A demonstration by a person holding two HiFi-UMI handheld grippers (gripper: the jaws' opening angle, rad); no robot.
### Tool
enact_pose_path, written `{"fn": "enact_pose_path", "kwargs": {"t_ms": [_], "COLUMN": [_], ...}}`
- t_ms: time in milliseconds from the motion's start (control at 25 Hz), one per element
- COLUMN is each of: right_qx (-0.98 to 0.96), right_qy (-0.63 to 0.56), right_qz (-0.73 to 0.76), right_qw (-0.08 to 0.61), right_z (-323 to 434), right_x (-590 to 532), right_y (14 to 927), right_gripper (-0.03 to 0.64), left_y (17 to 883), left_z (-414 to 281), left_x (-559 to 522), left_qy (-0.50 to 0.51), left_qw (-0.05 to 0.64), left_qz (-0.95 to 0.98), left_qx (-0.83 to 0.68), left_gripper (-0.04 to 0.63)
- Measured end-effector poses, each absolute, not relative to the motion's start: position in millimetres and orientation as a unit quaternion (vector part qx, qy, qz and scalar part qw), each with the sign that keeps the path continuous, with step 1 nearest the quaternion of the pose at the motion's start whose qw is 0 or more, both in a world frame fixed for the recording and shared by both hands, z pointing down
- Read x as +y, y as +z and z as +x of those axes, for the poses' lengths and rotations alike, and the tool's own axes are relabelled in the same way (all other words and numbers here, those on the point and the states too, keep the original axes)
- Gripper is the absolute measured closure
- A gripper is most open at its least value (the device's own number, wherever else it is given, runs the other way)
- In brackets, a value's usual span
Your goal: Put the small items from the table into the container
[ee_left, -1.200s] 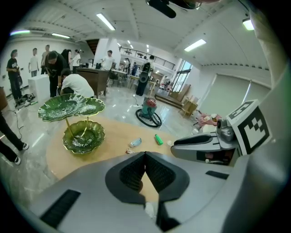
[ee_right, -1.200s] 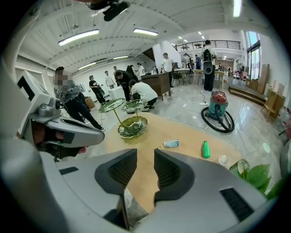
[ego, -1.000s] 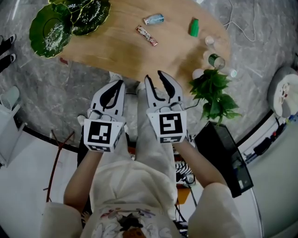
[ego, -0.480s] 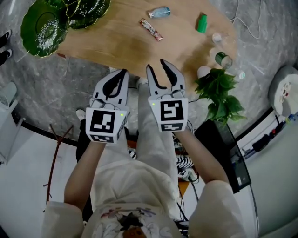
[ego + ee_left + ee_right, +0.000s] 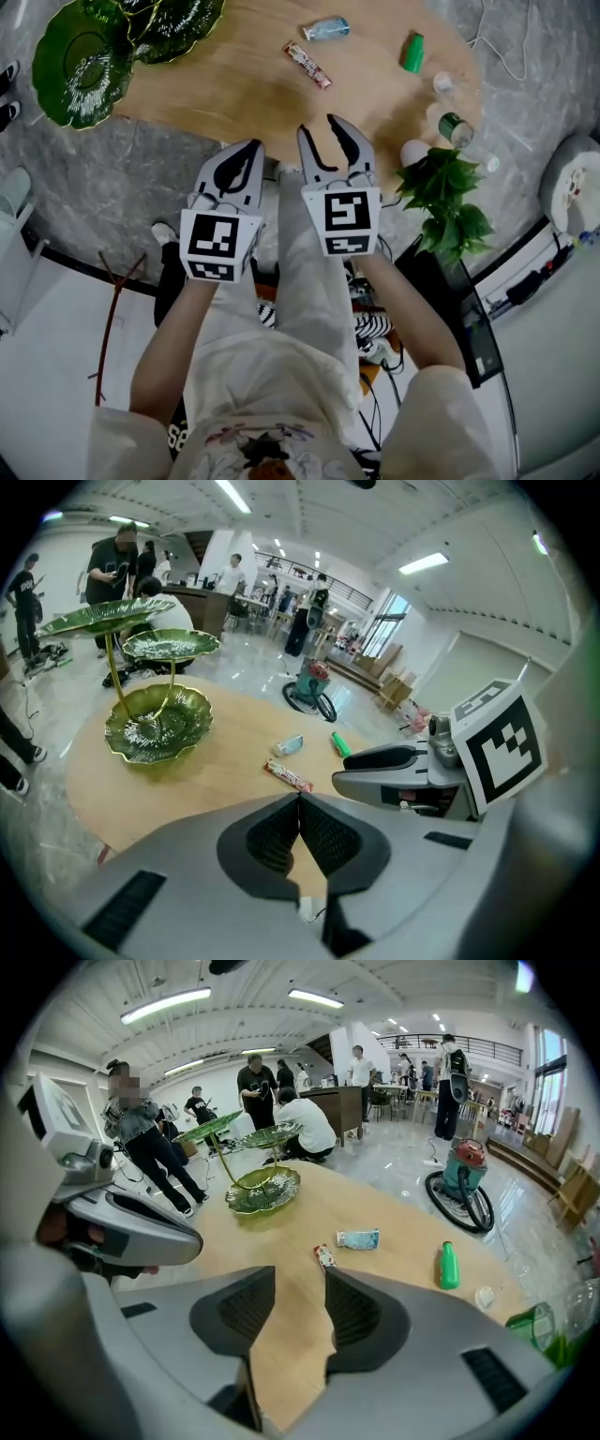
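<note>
Ceiling strip lights (image 5: 164,1002) lit the hall brightly and evenly. Both gripper views bulged fisheye-fashion, dark at their corners. Shadows on the desk (image 5: 234,94) stayed soft; the far polished floor (image 5: 394,1162) glared faintly.

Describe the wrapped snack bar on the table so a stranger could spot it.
Start at the oval wooden table with the green leaf-shaped dishes at one end. Near its middle lie two packets; the snack bar is the long, thin, red-and-white one, nearer the person than the stubby pale blue packet.
</note>
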State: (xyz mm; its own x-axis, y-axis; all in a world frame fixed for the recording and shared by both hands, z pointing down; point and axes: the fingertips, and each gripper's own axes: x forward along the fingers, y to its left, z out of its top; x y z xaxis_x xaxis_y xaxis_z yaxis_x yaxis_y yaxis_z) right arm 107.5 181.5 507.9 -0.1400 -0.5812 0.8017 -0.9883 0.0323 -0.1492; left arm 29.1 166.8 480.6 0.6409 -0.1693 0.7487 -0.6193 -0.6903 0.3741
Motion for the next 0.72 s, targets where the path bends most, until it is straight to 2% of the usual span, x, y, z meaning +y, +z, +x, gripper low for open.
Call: {"fn": "enact_pose_path", "kwargs": {"t_ms": [720], "right_qx": [-0.649], "right_qy": [0.37], "right_qz": [0.585], "right_qw": [0.315], "right_z": [126.5], "right_x": [168.2], "right_y": [569.1], "right_gripper": [0.462], "left_y": [523.0], "left_z": [38.7], "left_x": [153.2], "left_qy": [0.356], "left_qw": [0.333], "left_qz": [0.839], "left_qx": [-0.241], "left_gripper": [0.588]}}
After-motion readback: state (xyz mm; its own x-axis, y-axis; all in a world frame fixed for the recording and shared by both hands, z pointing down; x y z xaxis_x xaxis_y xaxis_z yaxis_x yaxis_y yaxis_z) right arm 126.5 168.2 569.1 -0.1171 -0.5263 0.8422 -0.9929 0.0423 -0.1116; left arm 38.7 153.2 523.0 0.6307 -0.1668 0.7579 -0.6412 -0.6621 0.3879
